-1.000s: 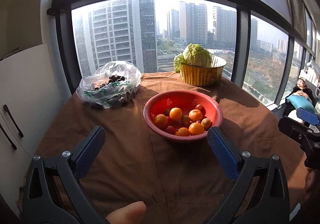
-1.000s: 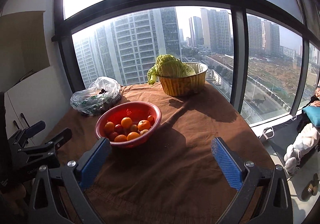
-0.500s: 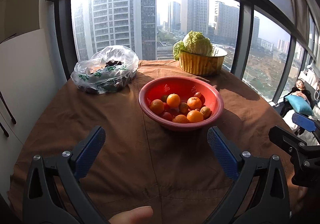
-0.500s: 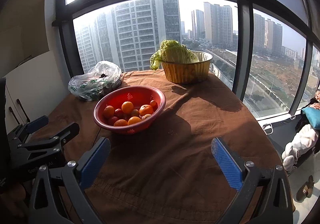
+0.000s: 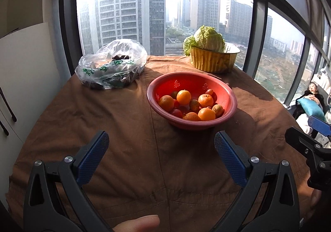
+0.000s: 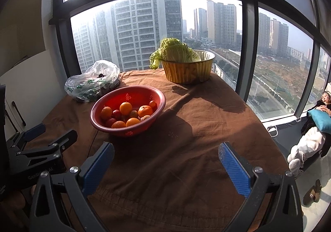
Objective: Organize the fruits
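Observation:
A red colander bowl [image 5: 229, 97] sits mid-table holding several oranges [image 5: 184, 97] and small red fruits [image 5: 176, 112]. It also shows in the right wrist view [image 6: 159, 97], left of centre, with the oranges [image 6: 125, 108] inside. My left gripper [image 5: 161, 140] is open and empty, above the brown cloth just short of the bowl. My right gripper [image 6: 166, 151] is open and empty, over the cloth to the right of the bowl. Each gripper shows at the edge of the other's view.
A clear plastic bag [image 5: 111, 66] of dark produce lies at the back left. A yellow basin [image 5: 213, 62] with a cabbage [image 5: 206, 40] stands at the back right by the window. A white cabinet [image 5: 22, 78] is left of the table. A person [image 6: 316, 118] reclines at the right.
Both grippers have moved forward and tipped down towards the table, so the red bowl appears nearer and higher in both views. Both stay open and empty.

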Demonstrator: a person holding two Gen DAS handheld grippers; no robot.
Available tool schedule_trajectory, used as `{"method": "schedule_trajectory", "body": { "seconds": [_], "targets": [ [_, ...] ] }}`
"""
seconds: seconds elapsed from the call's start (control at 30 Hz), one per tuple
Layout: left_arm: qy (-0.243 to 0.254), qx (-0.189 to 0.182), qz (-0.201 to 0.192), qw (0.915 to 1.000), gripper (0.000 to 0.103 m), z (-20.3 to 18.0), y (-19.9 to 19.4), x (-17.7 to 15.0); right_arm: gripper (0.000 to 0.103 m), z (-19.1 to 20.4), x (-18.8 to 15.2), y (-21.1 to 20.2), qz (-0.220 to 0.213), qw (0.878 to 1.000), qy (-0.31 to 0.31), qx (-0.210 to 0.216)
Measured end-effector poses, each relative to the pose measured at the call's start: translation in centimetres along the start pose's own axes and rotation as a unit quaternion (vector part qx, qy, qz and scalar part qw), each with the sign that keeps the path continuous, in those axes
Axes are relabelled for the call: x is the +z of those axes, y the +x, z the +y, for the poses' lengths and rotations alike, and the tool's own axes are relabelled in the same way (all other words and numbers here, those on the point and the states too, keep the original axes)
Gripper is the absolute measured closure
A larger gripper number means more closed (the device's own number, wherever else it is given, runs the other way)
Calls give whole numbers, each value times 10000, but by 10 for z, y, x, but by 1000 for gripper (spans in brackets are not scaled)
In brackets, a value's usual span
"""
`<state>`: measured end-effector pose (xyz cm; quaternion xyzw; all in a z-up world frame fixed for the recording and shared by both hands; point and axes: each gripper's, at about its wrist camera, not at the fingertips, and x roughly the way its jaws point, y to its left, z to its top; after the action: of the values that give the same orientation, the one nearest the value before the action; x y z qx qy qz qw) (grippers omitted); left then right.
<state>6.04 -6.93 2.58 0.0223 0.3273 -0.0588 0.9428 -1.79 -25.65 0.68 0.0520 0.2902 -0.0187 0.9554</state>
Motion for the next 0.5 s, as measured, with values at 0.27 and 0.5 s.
{"method": "schedule_trajectory", "body": {
  "seconds": [0.27,0.5],
  "targets": [
    [-32,28,112,9999,0,0,3,-4,0,1,-2,3,68,10000,-6,-46],
    [-126,47,228,9996,0,1,10,-8,0,0,-4,6,135,9999,13,-97]
  ]
}}
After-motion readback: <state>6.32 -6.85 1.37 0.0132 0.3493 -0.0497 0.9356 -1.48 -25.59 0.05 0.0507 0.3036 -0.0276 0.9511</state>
